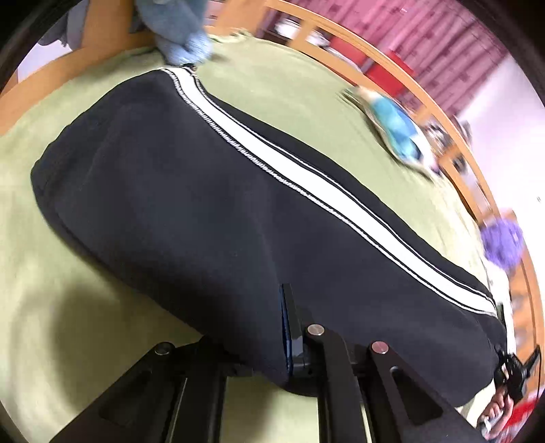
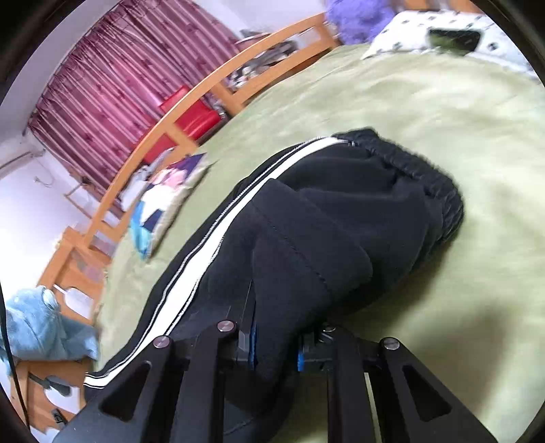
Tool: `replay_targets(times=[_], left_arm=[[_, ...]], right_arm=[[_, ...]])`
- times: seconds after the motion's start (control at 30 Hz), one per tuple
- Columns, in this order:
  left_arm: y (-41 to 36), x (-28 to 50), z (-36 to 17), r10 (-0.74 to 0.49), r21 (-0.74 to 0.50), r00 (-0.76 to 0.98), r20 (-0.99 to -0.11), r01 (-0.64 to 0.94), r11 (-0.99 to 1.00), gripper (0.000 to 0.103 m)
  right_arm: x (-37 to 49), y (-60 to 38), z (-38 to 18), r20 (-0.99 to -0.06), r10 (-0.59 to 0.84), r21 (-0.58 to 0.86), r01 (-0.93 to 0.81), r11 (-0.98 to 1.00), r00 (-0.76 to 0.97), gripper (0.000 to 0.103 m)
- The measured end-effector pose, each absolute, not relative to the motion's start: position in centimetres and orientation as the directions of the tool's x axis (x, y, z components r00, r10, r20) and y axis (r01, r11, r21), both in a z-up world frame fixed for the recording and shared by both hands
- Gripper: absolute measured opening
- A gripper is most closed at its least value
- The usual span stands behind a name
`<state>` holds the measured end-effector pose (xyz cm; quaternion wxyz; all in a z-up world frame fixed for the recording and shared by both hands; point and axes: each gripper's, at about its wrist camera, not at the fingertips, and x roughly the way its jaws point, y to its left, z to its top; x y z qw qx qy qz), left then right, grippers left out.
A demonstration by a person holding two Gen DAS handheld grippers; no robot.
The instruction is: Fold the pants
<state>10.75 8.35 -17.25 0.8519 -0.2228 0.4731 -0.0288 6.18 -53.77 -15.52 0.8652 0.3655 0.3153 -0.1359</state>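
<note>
Black pants (image 1: 190, 197) with a white side stripe lie along the green bedcover (image 1: 44, 272). My left gripper (image 1: 272, 344) is shut on the pants' near edge; one finger (image 1: 289, 317) shows, the other is under the cloth. In the right wrist view the pants (image 2: 340, 218) show their elastic waistband (image 2: 422, 173) at the far end. My right gripper (image 2: 276, 344) is shut on a bunched fold of the black cloth near the waist. The other gripper shows at the left wrist view's lower right edge (image 1: 514, 371).
A wooden bed rail (image 1: 391, 68) runs along the far side, with red curtains behind. A blue cushion (image 1: 391, 126) and a purple plush (image 1: 500, 242) lie on the bed near the rail. A blue cloth (image 2: 41, 327) lies at the left. A patterned pillow (image 2: 425, 30) carries a dark phone.
</note>
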Motion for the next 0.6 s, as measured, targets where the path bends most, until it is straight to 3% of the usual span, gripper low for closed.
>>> replay_targets(times=[0.17,0.3,0.33,0.4,0.6], left_arm=[[2.7,5.9,-17.9,-0.310,-0.396,0.504,-0.806,-0.071,0.915,0.013],[2.6,4.4,-18.1,-0.245,-0.334,0.478,-0.844,-0.110,0.936,0.034],[3.0,4.1,-17.7,-0.239,-0.331,0.478,-0.845,-0.117,0.936,0.042],[5.1,2.7,-16.4,-0.195,-0.304,0.506,-0.840,-0.141,0.942,0.057],[10.8,2.8,-14.0,-0.077,-0.214,0.574,-0.815,-0.176,0.961,0.060]], right_arm=[[-2.9,-58.9,-14.6,-0.704,-0.131,0.411,0.551,0.726,0.698,0.017],[-5.1,-60.5,-17.7,-0.789,-0.086,0.353,0.563,0.747,0.609,0.036],[-5.5,-60.1,-18.3,-0.807,-0.106,0.316,0.578,0.752,0.580,0.045],[-6.7,-59.1,-18.2,-0.804,-0.153,0.276,0.588,0.760,0.574,0.052],[-9.2,-56.1,-14.7,-0.803,-0.262,0.150,0.606,0.781,0.535,0.052]])
